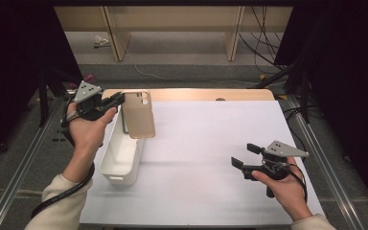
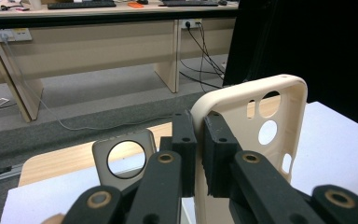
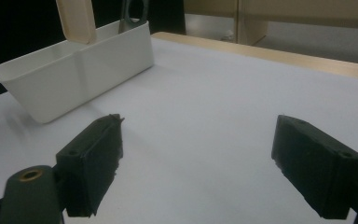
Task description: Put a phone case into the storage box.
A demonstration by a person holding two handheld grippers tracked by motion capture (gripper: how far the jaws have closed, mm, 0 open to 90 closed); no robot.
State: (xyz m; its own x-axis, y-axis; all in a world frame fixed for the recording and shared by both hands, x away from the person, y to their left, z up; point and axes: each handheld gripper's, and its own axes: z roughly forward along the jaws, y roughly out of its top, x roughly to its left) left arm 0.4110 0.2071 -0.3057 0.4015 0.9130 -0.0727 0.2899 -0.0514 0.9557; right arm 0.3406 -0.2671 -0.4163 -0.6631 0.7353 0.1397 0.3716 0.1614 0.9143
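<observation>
**Beige case held above the bin**

Nearest the person, the right gripper [image 1: 247,155] hovers low over the white sheet [image 1: 206,158] that covers the table, its jaws spread wide with nothing between them. In the right gripper view the black pads [image 3: 98,158] are blocky and matt, with rough, chipped edges, and only bare sheet lies between them.

Further out on the left stands the bin [image 1: 120,155], a long, narrow white plastic box with rounded corners and smooth walls. A grey case [image 2: 123,158] with a large round hole leans upright at the bin's far end.

Above the bin's far end, the left gripper [image 1: 120,98] pinches a beige case [image 1: 139,115], a smooth, rounded-corner phone shell with round and slot-shaped camera cut-outs near its top. The jaws are nearly closed, their pads pressing the shell's thin side wall from both faces, as the left gripper view shows. The case hangs in the air, clear of the bin and tilted slightly.

Beyond the sheet runs the table's pale wooden edge [image 1: 211,94]. No writing or brand marks can be read anywhere.
</observation>
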